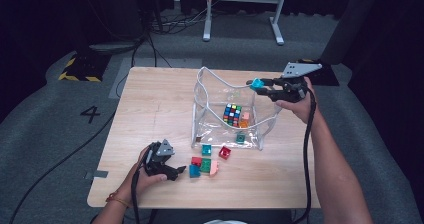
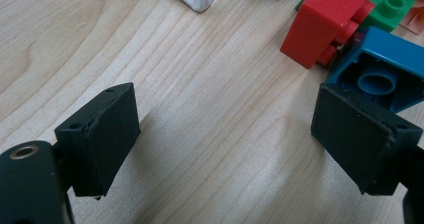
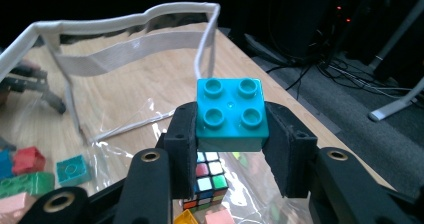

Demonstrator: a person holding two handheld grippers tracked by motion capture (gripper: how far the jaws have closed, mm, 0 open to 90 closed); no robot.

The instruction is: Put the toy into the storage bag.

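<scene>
My right gripper (image 1: 258,86) is shut on a turquoise four-stud brick (image 3: 230,115), held above the right rim of a clear plastic bag (image 1: 200,91) with white trim. Inside the bag lie a colourful puzzle cube (image 1: 232,114) and small pink and orange bricks (image 1: 244,120). Below the held brick, the right gripper view shows the puzzle cube (image 3: 206,180). My left gripper (image 1: 176,171) rests low over the table's front left, jaws open with bare wood between them. Just past its right jaw lie a blue brick (image 2: 378,69), open side up, and a red brick (image 2: 327,21).
Loose bricks lie on the wooden table (image 1: 150,109) in front of the bag: teal (image 1: 206,149), red (image 1: 224,152), green (image 1: 205,165), pink (image 1: 214,168). Beyond the table are cables, a white frame leg (image 1: 276,26) and a floor marking "4" (image 1: 90,114).
</scene>
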